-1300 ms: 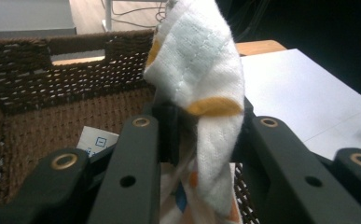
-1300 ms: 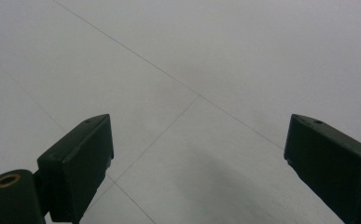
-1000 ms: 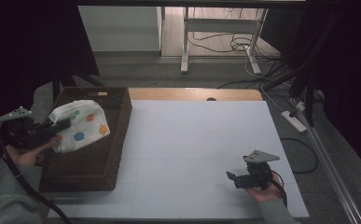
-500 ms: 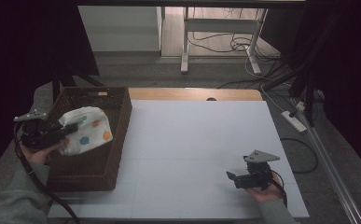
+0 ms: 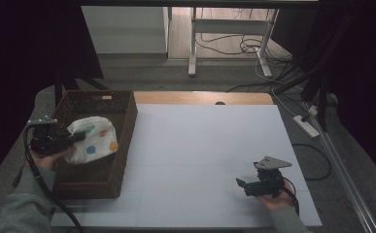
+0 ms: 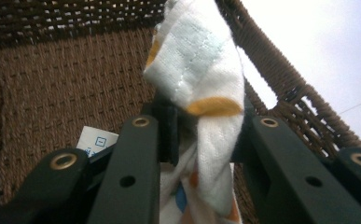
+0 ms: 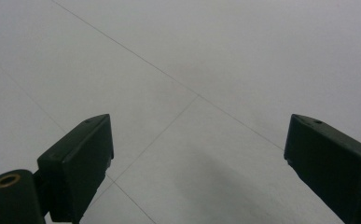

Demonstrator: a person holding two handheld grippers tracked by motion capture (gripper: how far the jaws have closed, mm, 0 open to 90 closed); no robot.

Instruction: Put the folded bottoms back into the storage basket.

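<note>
left gripper (image 5: 76, 138) clamping spotted cloth (image 5: 94, 144), over basket (image 5: 122, 145)

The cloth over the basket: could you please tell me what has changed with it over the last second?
The left tool, shut on the cloth, has carried it down and toward the person, lower into the basket. The right tool stayed open above the table.

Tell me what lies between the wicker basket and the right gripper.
Bare white table top in the high view: nothing lies between the basket and the right gripper.
</note>
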